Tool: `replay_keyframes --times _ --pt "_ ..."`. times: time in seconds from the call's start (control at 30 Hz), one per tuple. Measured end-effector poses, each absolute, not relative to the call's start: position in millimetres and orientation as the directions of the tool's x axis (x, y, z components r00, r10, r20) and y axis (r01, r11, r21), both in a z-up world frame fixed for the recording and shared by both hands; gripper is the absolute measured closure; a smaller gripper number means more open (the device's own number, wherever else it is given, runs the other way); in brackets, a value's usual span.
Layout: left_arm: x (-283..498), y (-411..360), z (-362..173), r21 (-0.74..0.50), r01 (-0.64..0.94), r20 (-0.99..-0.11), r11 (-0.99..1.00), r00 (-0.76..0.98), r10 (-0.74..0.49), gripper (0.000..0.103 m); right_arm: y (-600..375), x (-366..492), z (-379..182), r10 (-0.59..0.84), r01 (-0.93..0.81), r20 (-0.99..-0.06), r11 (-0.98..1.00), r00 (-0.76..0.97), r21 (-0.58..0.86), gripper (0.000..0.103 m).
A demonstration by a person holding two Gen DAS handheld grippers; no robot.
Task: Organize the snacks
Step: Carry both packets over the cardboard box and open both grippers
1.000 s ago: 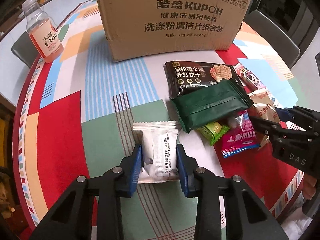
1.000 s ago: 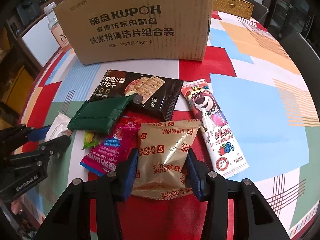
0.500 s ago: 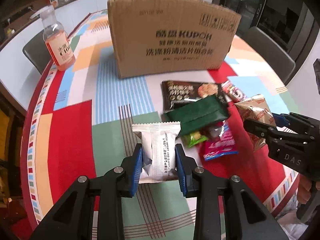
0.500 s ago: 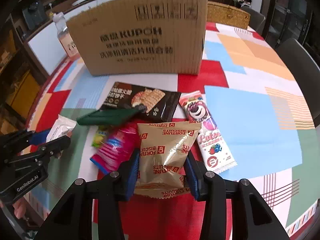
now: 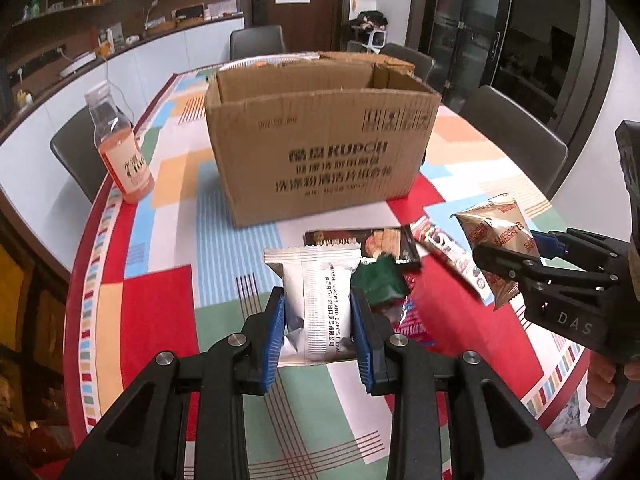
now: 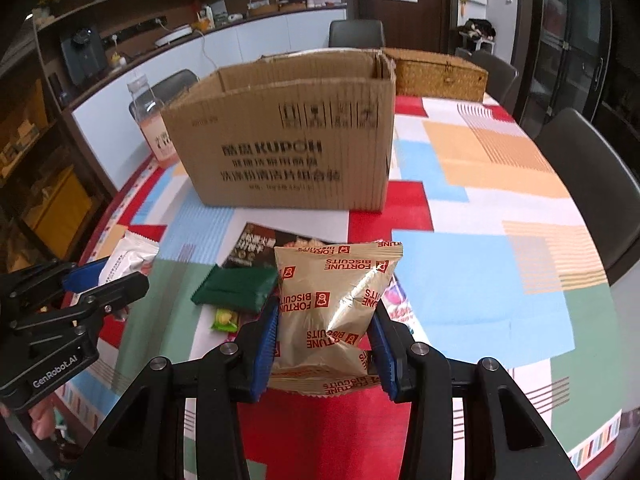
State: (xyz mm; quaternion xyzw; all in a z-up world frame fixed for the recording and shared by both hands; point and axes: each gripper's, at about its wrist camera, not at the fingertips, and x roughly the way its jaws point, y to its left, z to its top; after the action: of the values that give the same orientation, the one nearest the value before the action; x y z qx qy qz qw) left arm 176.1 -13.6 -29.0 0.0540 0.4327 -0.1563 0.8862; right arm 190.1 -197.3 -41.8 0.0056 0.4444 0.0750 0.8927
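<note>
Both grippers loaded, held up off the table in front of the open cardboard box [image 5: 320,148]

Left gripper [image 5: 318,320] clamped on white snack pack [image 5: 316,304], right gripper [image 6: 325,344] squeezing gold Fortune Biscuits bag [image 6: 334,304]; other snacks down on patterned tablecloth [image 6: 480,280].

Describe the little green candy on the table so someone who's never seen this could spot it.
Start at the cardboard box; just in front lies a dark green packet. Against its near edge sits the green candy, the smallest wrapper there and the only lime-yellow one.
</note>
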Motion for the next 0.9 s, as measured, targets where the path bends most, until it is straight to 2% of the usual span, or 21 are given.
replay_keyframes --times 0.4,0.9 --pt "200.1 -23.9 8.4 -0.002 0.326 -0.719 0.945 0.656 -0.228 0.071 -204.1 216.4 -12.9 0.164 -0.147 -0.739 0.985 0.653 0.088 0.060" --pt "254.8 -22.9 54.8 -0.022 0.312 -0.658 0.950 0.711 -0.249 0.071 -204.1 275.8 37.1 0.200 -0.182 -0.661 0.979 0.723 0.096 0.060"
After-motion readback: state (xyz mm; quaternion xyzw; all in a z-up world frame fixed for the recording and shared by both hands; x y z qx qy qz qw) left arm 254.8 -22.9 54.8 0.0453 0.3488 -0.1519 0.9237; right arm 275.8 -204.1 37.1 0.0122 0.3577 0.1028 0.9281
